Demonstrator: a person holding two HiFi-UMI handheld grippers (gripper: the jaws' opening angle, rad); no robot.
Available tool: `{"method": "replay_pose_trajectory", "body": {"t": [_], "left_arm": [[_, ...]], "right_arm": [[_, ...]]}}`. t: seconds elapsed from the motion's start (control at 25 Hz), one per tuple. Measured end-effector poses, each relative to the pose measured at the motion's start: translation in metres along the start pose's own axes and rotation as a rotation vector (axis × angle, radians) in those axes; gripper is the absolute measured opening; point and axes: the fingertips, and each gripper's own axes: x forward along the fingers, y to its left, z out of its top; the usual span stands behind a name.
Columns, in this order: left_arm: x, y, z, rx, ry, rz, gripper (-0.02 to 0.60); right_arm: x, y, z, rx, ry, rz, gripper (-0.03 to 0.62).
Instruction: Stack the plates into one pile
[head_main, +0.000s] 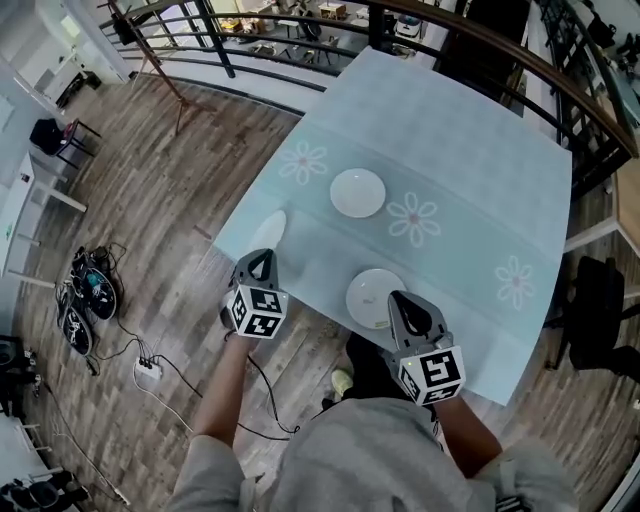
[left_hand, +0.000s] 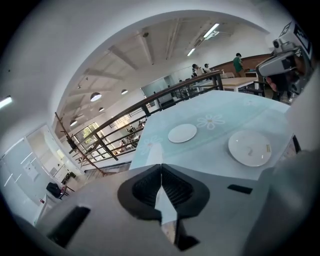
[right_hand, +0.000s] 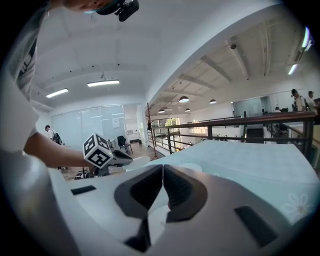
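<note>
3 white plates, 2 grippers. L gripper (head_main: 262, 255) is clenched on the rim of left plate (head_main: 270, 228), which sits tilted at the left edge of the table (head_main: 470, 190). Next, middle plate (head_main: 357, 192) lies flat on the cloth, apart from the others. R gripper (head_main: 400, 298) is pinched on the rim of right plate (head_main: 372, 296), nr the table's near edge.

**Camera layout: one overhead, two on tools**

Head view: above the person, steeply down, whole tabletop (head_main: 470, 170) mid-frame, left tool (head_main: 261, 254) and right tool (head_main: 397, 297) low in frame. Left tool view: close over its own jaws, facing across the tabletop; shares far plate (head_main: 357, 192) and near plate (head_main: 368, 295) with head view. Right tool view: low, near level; catches left tool and its tilted plate (right_hand: 136, 161) mid-left.
</note>
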Motion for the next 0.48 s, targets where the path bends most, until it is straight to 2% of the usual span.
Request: {"method": "replay_pose_trajectory", "body": {"t": [0.28, 0.48], "left_arm": [[-0.034, -0.044, 0.012, 0.017, -0.052, -0.031, 0.022], [-0.054, -0.084, 0.031, 0.055, -0.109, -0.086, 0.022]], "right_arm": [[-0.048, -0.005, -0.001, -0.032, -0.047, -0.08, 0.028], [-0.093, -0.011, 0.001, -0.062, -0.057, -0.158, 0.028]]}}
